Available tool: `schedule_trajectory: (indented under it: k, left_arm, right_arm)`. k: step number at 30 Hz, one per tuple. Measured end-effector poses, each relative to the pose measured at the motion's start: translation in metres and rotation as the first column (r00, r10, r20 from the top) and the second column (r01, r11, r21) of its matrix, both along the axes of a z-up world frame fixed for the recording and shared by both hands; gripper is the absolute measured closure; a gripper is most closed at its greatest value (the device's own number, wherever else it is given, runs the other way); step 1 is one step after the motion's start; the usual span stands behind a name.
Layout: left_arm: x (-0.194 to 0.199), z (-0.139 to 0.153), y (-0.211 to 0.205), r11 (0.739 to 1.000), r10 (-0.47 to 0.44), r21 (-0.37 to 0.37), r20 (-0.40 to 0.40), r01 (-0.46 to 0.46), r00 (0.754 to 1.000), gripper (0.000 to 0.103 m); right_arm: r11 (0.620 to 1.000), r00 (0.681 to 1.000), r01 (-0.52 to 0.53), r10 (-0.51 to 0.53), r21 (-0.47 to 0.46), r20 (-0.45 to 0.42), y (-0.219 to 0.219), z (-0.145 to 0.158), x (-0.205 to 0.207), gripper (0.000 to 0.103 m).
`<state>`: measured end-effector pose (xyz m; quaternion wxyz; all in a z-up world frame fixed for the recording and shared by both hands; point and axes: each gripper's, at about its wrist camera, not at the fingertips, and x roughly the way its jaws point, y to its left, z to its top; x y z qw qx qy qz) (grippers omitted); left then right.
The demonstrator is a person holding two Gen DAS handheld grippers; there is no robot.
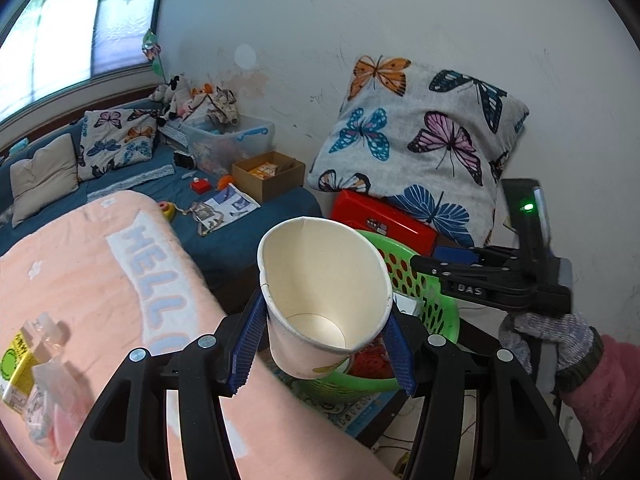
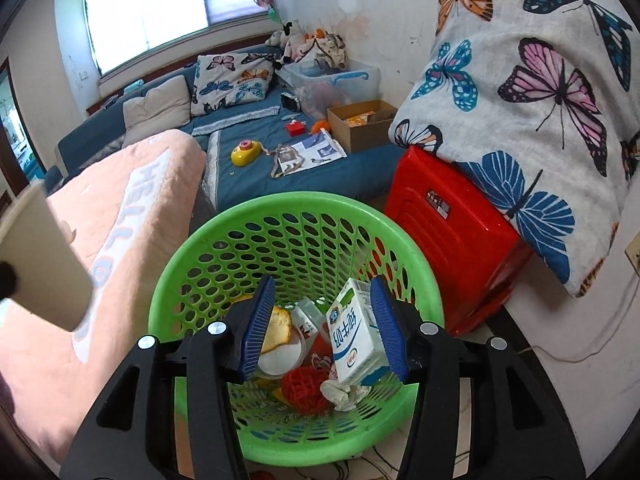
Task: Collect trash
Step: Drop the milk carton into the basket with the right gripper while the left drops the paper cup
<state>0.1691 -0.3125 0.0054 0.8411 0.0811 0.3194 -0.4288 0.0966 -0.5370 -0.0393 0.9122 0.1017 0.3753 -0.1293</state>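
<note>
My left gripper (image 1: 324, 328) is shut on a white paper cup (image 1: 320, 288), mouth towards the camera, held above the pink blanket's edge just left of the green perforated trash basket (image 1: 424, 280). The cup also shows at the left edge of the right wrist view (image 2: 40, 256). My right gripper (image 2: 320, 320) is open over the basket (image 2: 280, 216). A white and blue milk carton (image 2: 356, 336) leans against its right finger inside the basket, with no squeeze from the left one. Orange peel (image 2: 276, 330), red netting (image 2: 304, 388) and crumpled tissue (image 2: 340, 394) lie in the basket.
A yellow box (image 1: 16, 372) and clear plastic wrappers (image 1: 48, 392) lie on the pink blanket (image 1: 100, 280). A red plastic stool (image 2: 452, 240) with a butterfly pillow (image 2: 540, 100) stands right of the basket. A blue sofa (image 2: 248, 148) with toys, papers and a cardboard box is behind.
</note>
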Motion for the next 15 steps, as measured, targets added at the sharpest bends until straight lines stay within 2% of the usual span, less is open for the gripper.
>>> schedule_trajectory:
  k: [15]
  left_arm:
    - [0.006,-0.036,-0.060,0.997,-0.028,0.063,-0.072,0.033,0.997,0.044]
  right_arm:
    - [1.000,0.999,0.004,-0.005,0.021,0.044,0.000,0.007,-0.034,0.049]
